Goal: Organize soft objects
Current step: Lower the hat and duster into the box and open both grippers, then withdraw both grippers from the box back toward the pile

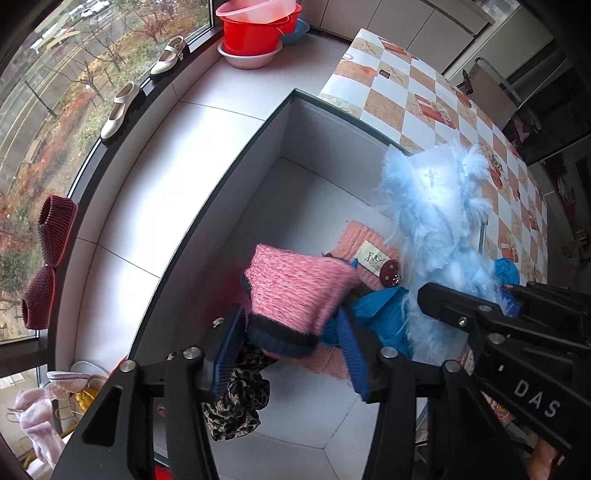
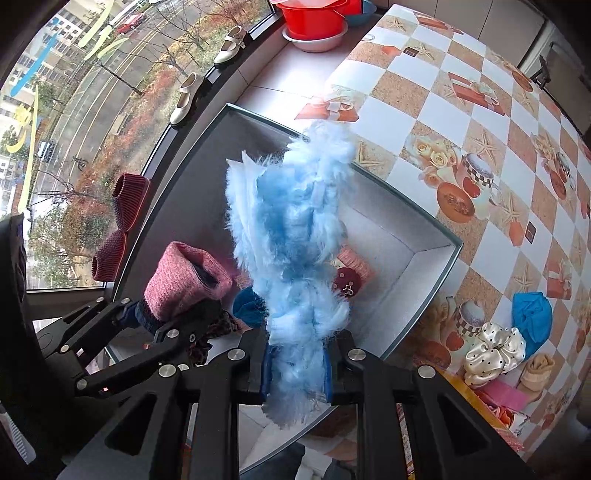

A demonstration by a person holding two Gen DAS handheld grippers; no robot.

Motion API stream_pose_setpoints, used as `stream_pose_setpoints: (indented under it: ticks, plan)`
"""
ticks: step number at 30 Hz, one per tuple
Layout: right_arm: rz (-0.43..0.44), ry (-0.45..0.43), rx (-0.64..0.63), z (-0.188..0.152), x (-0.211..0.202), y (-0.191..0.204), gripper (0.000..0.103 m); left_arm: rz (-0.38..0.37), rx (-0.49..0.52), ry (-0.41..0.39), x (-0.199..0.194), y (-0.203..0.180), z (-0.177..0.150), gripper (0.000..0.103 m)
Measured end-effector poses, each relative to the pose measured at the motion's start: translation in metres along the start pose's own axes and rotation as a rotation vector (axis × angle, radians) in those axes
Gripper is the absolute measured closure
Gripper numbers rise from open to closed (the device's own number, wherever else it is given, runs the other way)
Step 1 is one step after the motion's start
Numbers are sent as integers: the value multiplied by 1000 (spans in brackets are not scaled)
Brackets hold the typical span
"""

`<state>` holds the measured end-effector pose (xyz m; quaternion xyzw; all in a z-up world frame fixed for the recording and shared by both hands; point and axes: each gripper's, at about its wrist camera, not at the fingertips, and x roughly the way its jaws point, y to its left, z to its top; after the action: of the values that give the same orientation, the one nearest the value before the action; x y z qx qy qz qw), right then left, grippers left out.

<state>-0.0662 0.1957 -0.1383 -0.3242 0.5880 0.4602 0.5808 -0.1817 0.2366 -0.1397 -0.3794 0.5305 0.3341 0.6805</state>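
Observation:
My left gripper (image 1: 291, 339) is shut on a pink knit hat (image 1: 299, 291) with a dark blue band and holds it over the open grey box (image 1: 229, 177). My right gripper (image 2: 297, 363) is shut on a fluffy light-blue piece (image 2: 291, 229), upright over the same box (image 2: 417, 236); it also shows in the left wrist view (image 1: 436, 221). In the box lie a salmon knit item with a label (image 1: 365, 247), a blue cloth (image 1: 380, 310) and a leopard-print cloth (image 1: 240, 402).
On the checkered tablecloth (image 2: 461, 110) lie a blue cloth (image 2: 532, 314), a white dotted satin scrunchie (image 2: 495, 350) and a beige item (image 2: 535, 373). Shoes (image 1: 122, 110) and maroon slippers (image 1: 55, 229) stand on the window ledge. Red and pink basins (image 1: 255, 29) are stacked at the far end.

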Motion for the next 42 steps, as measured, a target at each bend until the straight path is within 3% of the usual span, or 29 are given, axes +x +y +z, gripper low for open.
stream_pose_setpoints:
  ticks: [2,4,5,6,8,33,42]
  plan:
    - [-9,-7,12,0,-1,-4,80,17,-16,1,1,3,0,27]
    - [-12,-13,28,1,-3,-8,75,23,-45,0,1,7,0,23]
    - [-18,-17,37,1,-4,-11,65,25,-55,2,2,9,1,21]
    - [-21,-22,47,2,-5,-14,41,17,-61,5,2,10,1,13]
    - [6,-41,76,2,-10,-19,12,9,-65,5,1,10,1,0]
    - [47,-114,116,-1,-50,-18,12,15,-36,-19,-24,-12,-9,0]
    - [66,-152,153,-15,-72,-36,12,45,4,21,-16,-23,-42,0]
